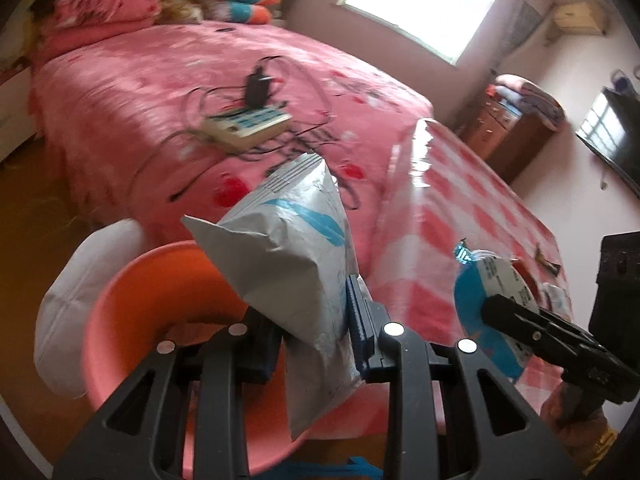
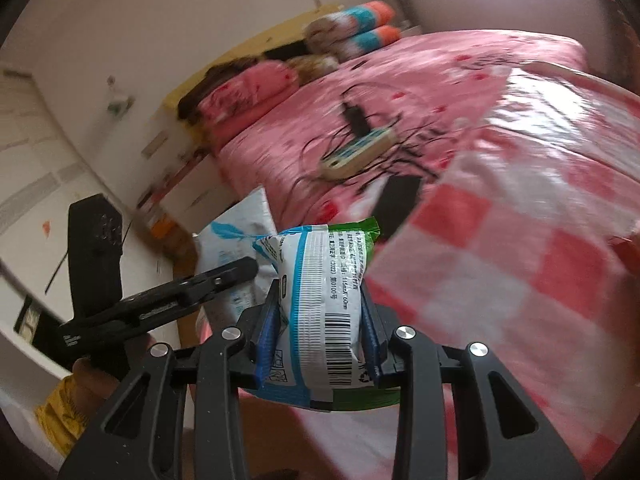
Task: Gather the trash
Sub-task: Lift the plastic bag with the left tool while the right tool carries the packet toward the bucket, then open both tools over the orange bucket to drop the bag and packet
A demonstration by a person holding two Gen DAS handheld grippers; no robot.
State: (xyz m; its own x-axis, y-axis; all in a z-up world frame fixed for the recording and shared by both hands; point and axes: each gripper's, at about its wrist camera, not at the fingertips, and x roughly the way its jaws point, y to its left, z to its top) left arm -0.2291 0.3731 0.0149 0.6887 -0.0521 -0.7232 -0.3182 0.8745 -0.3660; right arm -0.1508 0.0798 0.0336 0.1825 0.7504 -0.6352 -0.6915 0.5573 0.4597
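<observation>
A gray bag [image 1: 288,240] with blue marks is squeezed tight in the jaws of the left gripper [image 1: 316,336], right above the pink bin [image 1: 132,312] on the floor. A white and blue packet [image 2: 320,304] with a green edge is pinched in the jaws of the right gripper [image 2: 320,336], over the checked counter [image 2: 520,280]. Behind them is the pink bed [image 1: 160,92], with a power strip [image 1: 248,124] and black cords lying on it.

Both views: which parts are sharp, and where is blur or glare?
Left wrist view: the grey bag in the left tool is sharp, the bed smeared, the window overexposed. Right wrist view: the barcoded packet is crisp, the checked tablecloth blurred with glare.
</observation>
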